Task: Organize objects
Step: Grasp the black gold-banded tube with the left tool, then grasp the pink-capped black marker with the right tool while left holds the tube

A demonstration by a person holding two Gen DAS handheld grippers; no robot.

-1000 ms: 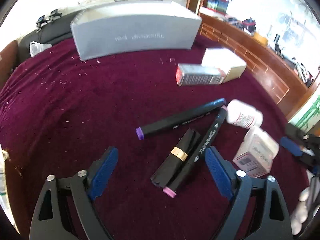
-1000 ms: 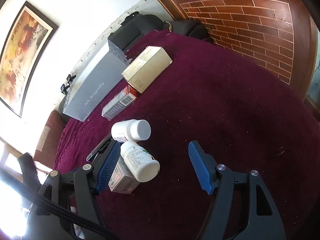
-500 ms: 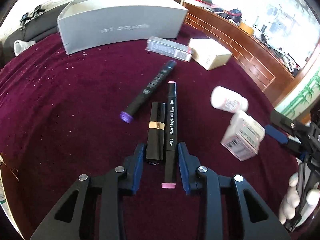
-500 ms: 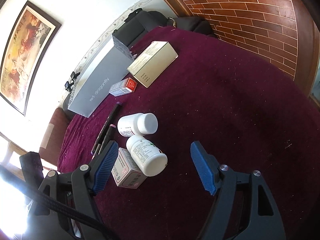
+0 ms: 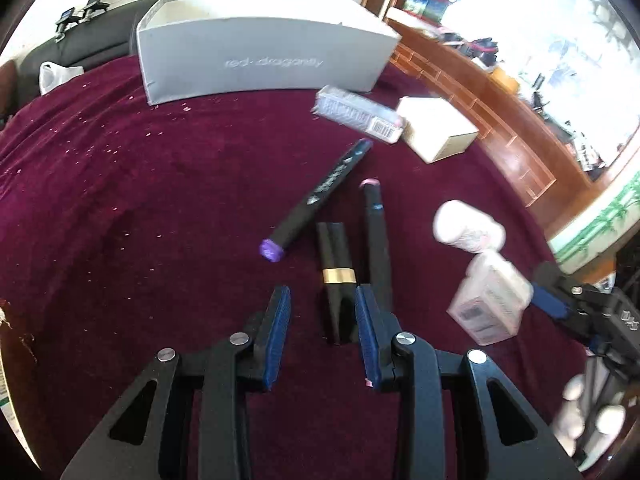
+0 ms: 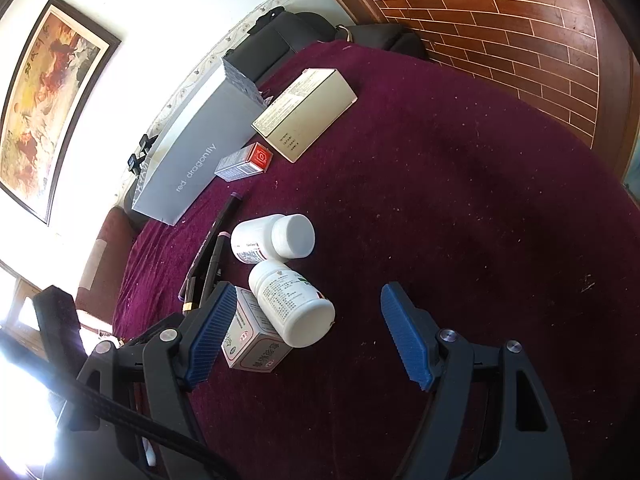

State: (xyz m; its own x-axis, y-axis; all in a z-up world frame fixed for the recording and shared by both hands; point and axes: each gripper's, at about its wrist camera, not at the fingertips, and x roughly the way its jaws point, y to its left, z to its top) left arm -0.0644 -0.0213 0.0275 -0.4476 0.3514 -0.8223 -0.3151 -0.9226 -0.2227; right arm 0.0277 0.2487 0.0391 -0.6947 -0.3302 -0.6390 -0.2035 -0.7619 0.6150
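Item: black tube with gold band (image 5: 337, 276), lying on maroon cloth (image 5: 160, 208) between the left gripper (image 5: 322, 334) pads, jaws narrowed (just closing) but no firm contact visible. Right gripper (image 6: 316, 336) stood wide, empty, beside the white bottle (image 6: 294, 304). Step judged: grasping; next needs a firm pinch, then a lift toward the grey box (image 5: 260, 64).

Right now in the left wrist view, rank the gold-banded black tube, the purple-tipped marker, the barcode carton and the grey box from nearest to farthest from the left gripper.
1. Gold-banded black tube: between the left gripper's blue pads.
2. Purple-tipped marker: just beyond, angling up and right.
3. Barcode carton: farther, upper right.
4. Grey box: farthest, at the cloth's back edge.
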